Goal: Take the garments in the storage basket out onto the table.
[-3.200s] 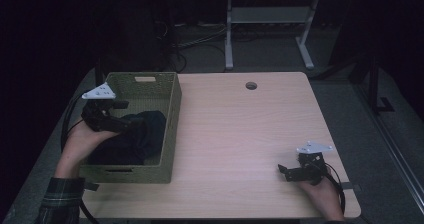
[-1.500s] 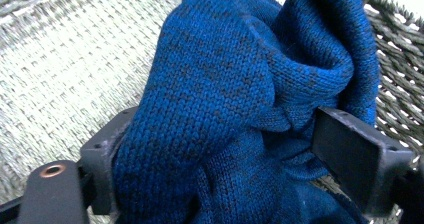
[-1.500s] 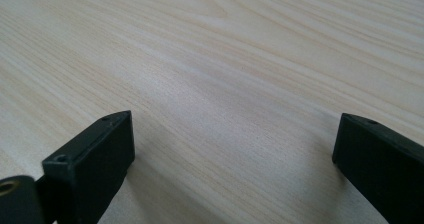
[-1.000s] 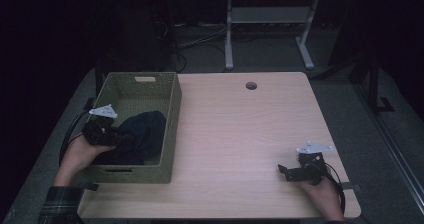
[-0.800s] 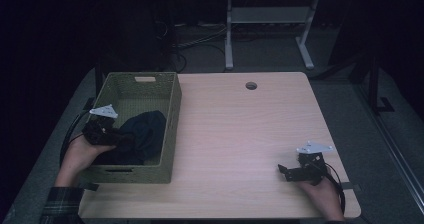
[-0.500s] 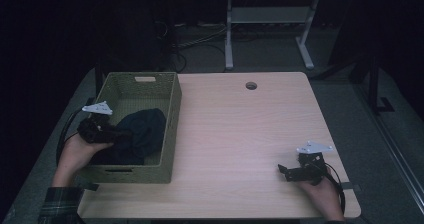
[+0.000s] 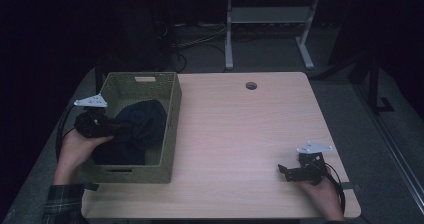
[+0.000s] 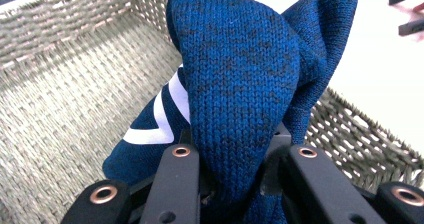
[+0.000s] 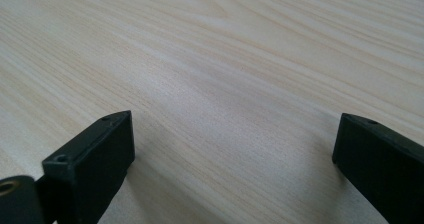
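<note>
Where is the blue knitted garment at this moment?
The blue knitted garment lies inside the woven basket at the table's left side in the high view, a fold pinched between the jaws of the left gripper.

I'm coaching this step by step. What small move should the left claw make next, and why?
Probably lift straight up. The left claw is shut on a fold of the blue knit, most of which lies in the basket; a rise would clear the rim. The right claw rests open on the table.
</note>
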A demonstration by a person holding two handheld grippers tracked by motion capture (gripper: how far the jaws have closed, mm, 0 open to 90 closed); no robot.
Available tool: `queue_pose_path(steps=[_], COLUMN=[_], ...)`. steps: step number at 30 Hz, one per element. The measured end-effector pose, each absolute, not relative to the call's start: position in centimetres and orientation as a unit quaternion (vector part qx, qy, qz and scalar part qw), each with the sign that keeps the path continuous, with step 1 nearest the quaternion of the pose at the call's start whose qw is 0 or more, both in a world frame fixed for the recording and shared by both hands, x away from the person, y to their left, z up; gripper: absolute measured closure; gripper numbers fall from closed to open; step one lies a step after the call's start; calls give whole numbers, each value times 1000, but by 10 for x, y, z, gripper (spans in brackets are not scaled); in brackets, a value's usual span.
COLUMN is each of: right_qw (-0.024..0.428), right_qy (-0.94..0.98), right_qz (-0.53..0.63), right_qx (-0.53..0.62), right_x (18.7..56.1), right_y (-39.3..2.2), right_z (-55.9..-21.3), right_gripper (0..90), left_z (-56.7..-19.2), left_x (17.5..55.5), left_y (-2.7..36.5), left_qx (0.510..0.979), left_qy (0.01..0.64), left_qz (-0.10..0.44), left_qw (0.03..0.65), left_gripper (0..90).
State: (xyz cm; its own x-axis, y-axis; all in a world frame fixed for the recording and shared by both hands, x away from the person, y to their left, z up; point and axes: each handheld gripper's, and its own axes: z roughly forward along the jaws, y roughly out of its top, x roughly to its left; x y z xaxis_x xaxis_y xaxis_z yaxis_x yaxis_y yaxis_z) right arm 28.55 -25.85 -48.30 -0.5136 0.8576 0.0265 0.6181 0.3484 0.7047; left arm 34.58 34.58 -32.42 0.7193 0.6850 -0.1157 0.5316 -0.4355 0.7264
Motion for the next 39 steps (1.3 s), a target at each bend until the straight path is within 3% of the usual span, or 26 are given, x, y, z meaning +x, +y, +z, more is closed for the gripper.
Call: queue_pose_path(steps=[39], right_qw=[177], right_qy=[801], right_qz=[338], right_qx=[461], right_x=[285], right_y=[-258], right_z=[-483], right_gripper=[31], left_z=[-247], left_x=[337], left_y=[335], left_qx=[799], left_qy=[346], left_qz=[163], left_qw=[464], left_gripper=[750])
